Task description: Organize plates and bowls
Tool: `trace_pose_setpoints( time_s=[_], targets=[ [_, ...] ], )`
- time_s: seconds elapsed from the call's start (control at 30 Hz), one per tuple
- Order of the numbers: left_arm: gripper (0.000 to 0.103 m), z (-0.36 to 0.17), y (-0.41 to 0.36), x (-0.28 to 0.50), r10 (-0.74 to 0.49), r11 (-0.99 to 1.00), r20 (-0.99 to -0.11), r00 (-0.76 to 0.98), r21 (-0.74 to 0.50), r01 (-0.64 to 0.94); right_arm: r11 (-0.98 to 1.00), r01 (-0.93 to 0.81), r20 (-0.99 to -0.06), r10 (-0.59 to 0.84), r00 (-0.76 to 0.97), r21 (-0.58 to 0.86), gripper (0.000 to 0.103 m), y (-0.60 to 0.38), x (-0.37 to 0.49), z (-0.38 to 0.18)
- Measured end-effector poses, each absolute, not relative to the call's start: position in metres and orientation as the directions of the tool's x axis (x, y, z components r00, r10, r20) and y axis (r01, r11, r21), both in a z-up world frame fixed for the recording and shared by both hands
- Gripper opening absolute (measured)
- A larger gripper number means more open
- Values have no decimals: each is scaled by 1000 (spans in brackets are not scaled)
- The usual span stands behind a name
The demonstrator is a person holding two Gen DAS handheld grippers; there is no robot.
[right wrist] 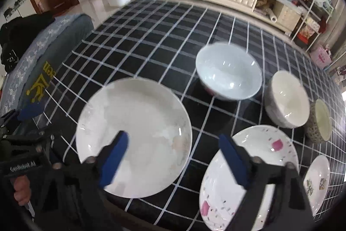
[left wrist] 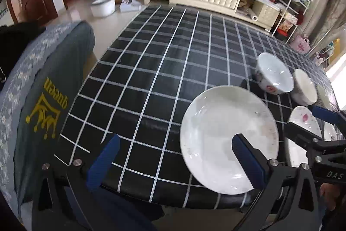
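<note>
The plain white plate point(right wrist: 134, 135) lies at the near edge of the checked worktop point(right wrist: 151, 40); bowls point(right wrist: 229, 73) stand at its 2 o'clock, the pink-flecked plate point(right wrist: 259, 157) at 3. Both the left gripper point(left wrist: 173, 157) and right gripper point(right wrist: 173, 157) gape wide, holding nothing.

"queen" is printed in yellow, inverted, beneath a crown emblem on the grey cushion point(left wrist: 50, 101). "DAS" is read on the right gripper point(left wrist: 334, 174); "GenRobot.AI" on the left gripper point(right wrist: 22, 167).
</note>
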State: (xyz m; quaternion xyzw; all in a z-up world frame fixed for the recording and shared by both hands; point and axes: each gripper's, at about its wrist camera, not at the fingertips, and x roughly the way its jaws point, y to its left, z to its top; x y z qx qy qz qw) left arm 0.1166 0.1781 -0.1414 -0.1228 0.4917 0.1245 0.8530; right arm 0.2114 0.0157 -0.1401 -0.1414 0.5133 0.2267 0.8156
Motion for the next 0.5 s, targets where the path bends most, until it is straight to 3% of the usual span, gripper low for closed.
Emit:
trace_pose_setpoints(
  time_s=[0.1,0.17,0.33,0.5],
  targets=[
    [89,-156,186,121,46,931,-890,454,-127,-343,860,-510,-917,227,328,30,71,15,218,-152],
    [75,-168,191,124,24,927,-903,428,-140,-348,870,-492,-922,215,321,32,67,14,222,-159],
    [56,-187,193,128,12,931,-922,388,-131,-341,873,-487,-936,179,303,9,59,18,229,-175],
    [38,-199,192,131,-13,934,-932,363,-141,-328,880,-474,-943,128,306,-35,39,18,233,-186]
  ],
)
